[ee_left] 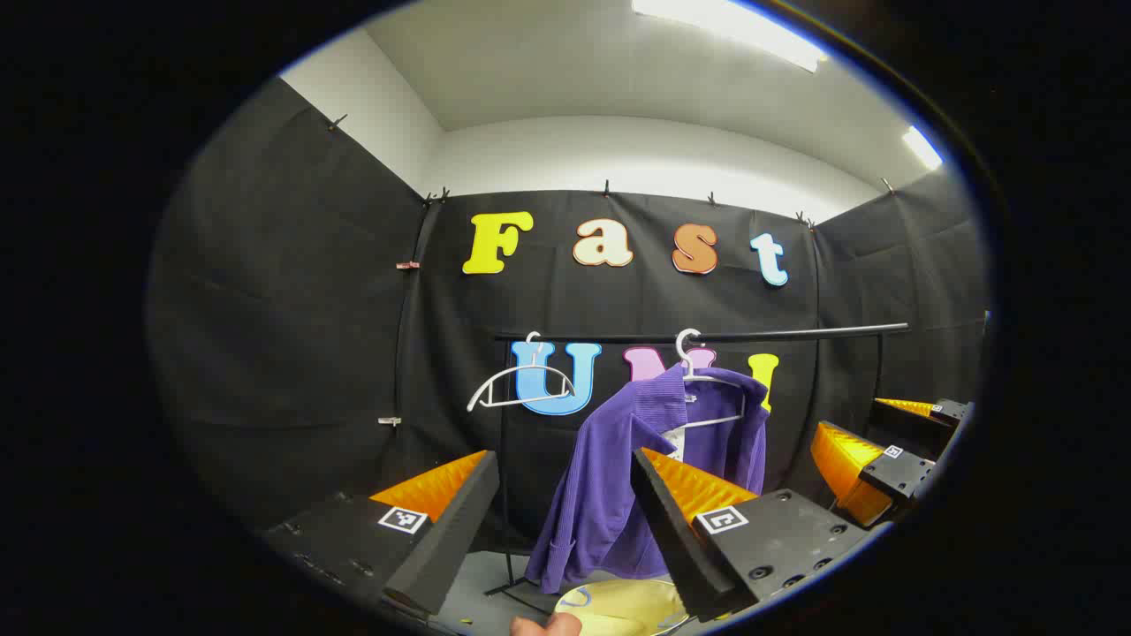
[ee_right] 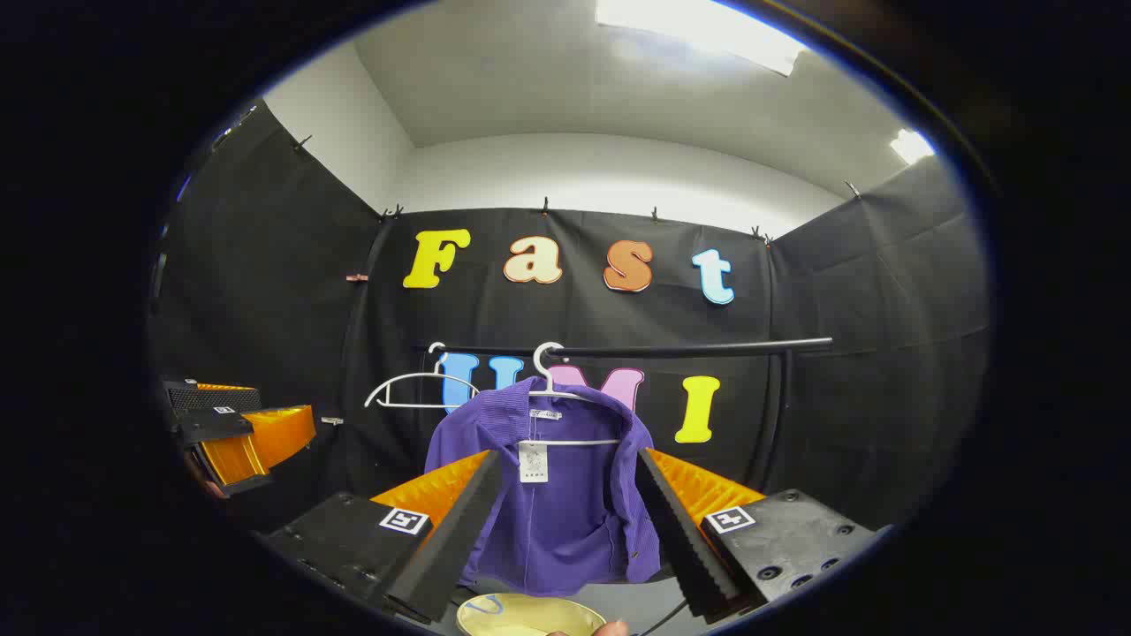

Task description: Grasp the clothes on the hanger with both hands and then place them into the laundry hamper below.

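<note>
The purple ribbed shirt hangs on a white hanger toward the black rail's left end, above the pale yellow hamper. Left gripper and right gripper both gape wide, empty, framing it for a two-sided grasp.

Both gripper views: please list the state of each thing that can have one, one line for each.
Shirt: hanging on a hanger, front open, not grasped.
Shirt's hanger: hooked on the rail.
Spare hanger: on the rail, bare.
Hamper: below the shirt, open at the top; contents cannot be told.
Left tool: open, short of the shirt.
Right tool: open, short of the shirt.
</note>
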The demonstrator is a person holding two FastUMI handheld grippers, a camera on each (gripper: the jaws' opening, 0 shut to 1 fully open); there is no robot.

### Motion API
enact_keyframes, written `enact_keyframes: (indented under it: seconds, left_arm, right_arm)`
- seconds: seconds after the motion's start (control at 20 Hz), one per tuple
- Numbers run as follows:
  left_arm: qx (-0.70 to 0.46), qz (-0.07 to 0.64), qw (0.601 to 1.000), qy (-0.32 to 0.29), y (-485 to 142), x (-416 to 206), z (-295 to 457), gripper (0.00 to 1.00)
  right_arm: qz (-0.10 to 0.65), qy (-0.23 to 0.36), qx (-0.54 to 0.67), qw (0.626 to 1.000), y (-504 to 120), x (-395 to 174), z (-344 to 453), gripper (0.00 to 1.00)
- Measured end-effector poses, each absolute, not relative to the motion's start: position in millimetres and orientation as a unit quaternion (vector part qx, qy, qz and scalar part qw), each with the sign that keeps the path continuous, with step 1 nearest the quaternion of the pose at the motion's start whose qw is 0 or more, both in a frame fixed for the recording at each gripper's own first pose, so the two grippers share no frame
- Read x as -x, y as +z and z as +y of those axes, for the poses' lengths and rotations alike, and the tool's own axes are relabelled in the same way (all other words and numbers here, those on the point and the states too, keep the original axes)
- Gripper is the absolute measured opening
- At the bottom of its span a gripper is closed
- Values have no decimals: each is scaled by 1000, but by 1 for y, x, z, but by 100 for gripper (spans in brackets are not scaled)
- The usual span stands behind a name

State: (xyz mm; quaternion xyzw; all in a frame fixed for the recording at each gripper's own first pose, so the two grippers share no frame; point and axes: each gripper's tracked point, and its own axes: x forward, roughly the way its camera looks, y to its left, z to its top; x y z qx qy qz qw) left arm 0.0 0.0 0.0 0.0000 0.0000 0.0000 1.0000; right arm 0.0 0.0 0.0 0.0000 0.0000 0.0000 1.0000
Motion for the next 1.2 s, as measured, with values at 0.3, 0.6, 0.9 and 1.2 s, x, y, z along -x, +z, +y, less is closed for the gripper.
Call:
enact_keyframes:
  seconds: [0.3, 0.6, 0.9, 1.2]
  left_arm:
    - [-5, -9, 1000, -2, 8, 4, 2, 92]
    - [-7, -12, 1000, -6, 11, 7, 5, 92]
    - [-7, -19, 1000, -18, 16, 7, 1, 95]
    - [-17, -31, 998, -56, 19, -15, -32, 95]
  right_arm:
    - [-6, 1, -3, 1000, 1, -1, 1, 97]
    - [-9, -4, -3, 1000, 1, 0, 0, 97]
    - [-10, -19, -2, 1000, 3, 1, -5, 97]
    - [-16, -53, 4, 998, 6, -7, -24, 98]
